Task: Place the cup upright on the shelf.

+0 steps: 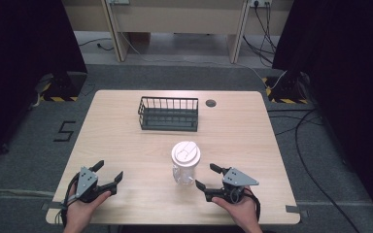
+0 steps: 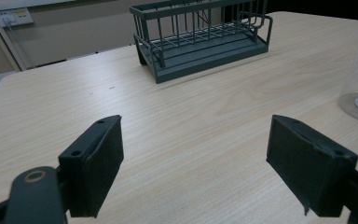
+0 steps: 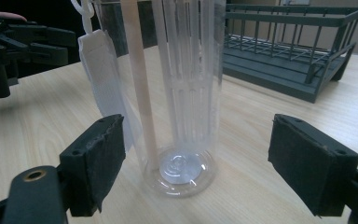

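high view: clear cup (image 1: 185, 165) with white lid stands upright just left of the right gripper (image 1: 208, 176)
right gripper: jaws wide, cup between them, untouched
left gripper (image 1: 110, 173): jaws wide, empty
wire basket (image 1: 168, 113): beyond both

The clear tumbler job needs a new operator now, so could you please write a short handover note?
Left hand-held gripper: open, holding nothing, near the table's front left.
Right hand-held gripper: open, jaws facing the clear tumbler, not touching it.
Tumbler: upright, white lid on, front centre of the table.
Wire basket: toward the back, nothing in it.
Done: nothing grasped yet.
Left: probably close on the tumbler; its destination is unclear.
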The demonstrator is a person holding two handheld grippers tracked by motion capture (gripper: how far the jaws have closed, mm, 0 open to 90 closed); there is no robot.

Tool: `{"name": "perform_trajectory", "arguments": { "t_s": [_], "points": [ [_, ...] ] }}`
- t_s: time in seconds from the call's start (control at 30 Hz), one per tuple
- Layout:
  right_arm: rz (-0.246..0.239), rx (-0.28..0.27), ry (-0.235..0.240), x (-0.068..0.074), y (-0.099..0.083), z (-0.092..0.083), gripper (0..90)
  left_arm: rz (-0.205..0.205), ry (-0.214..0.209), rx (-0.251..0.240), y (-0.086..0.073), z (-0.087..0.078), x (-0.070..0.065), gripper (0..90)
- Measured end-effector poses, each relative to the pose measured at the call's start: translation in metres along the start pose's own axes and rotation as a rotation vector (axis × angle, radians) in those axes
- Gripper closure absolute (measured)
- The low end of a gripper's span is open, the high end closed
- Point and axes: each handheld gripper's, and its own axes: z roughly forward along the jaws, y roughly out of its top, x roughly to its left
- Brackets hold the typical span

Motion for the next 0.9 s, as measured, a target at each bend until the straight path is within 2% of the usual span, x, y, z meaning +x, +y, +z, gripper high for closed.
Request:
{"name": "perform_trajectory", "arguments": {
  "t_s": [0.63, 0.9],
  "points": [
    [-0.045, 0.025, 0.021, 0.003, 0.005, 0.030, 16.8, 0.000, -0.008, -0.008, 0.001, 0.000, -0.002, 18.1],
    [-0.043, 0.035, 0.030, 0.004, 0.005, 0.040, 15.4, -0.003, -0.008, -0.009, 0.001, 0.000, -0.002, 17.9]
  ]
}}
